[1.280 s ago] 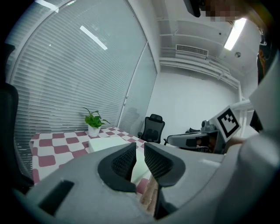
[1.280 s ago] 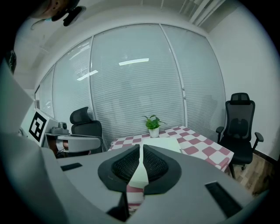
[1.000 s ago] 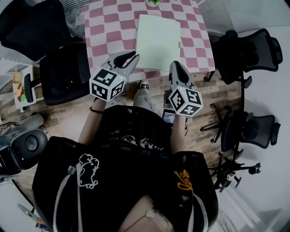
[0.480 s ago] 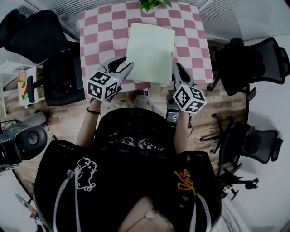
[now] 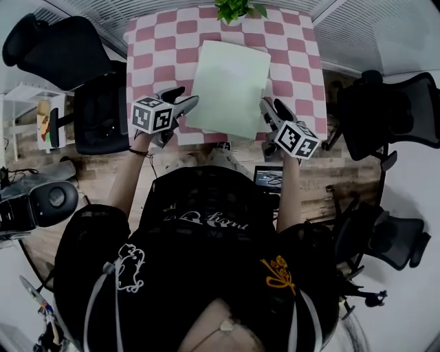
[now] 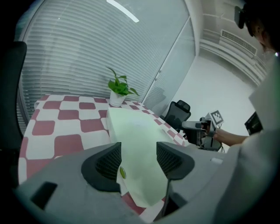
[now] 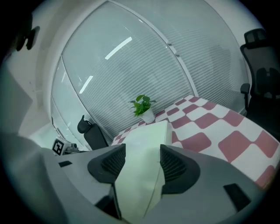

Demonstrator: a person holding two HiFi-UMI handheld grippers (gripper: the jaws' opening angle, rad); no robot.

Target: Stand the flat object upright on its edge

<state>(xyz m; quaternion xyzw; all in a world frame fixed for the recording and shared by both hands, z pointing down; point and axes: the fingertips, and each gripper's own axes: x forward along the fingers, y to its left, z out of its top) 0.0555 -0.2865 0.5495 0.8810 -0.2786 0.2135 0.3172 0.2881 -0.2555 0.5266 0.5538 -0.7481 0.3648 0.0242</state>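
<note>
Flat object (image 5: 230, 89), a pale green board, lies face down on the checked table (image 5: 148, 62). It sits slightly skewed, with its near edge close to the table's near edge.

**Grippers.** The left gripper (image 6: 138, 159) has just been opening. Its pads stand apart with the board's near left corner in the gap, and neither pad presses on it. The right gripper (image 7: 142, 164) has also just been opening. It stands agape about the near right corner, likewise without grip. Nothing is held by either tool.

**Risks, as judged.**
- Both jaw sets sit at corners only. A pinch there may let the wide panel flex or pivot as it rises.
- If one gripper closes before the other, the board may slide on the cloth and leave the second jaw gap.
- Pushing it away could bring the far edge against the potted plant (image 5: 234, 8), which stands just beyond it.
- Once upright on a thin edge, the board looks likely to topple when released.

**Differences between views.**
- Only the head view gives the board's whole outline and both tools flanking it.
- The left gripper view alone shows a small green dot (image 6: 123, 173) on the board by the left pad.
- The right gripper view alone shows the board's side, which gives it some thickness.
</note>
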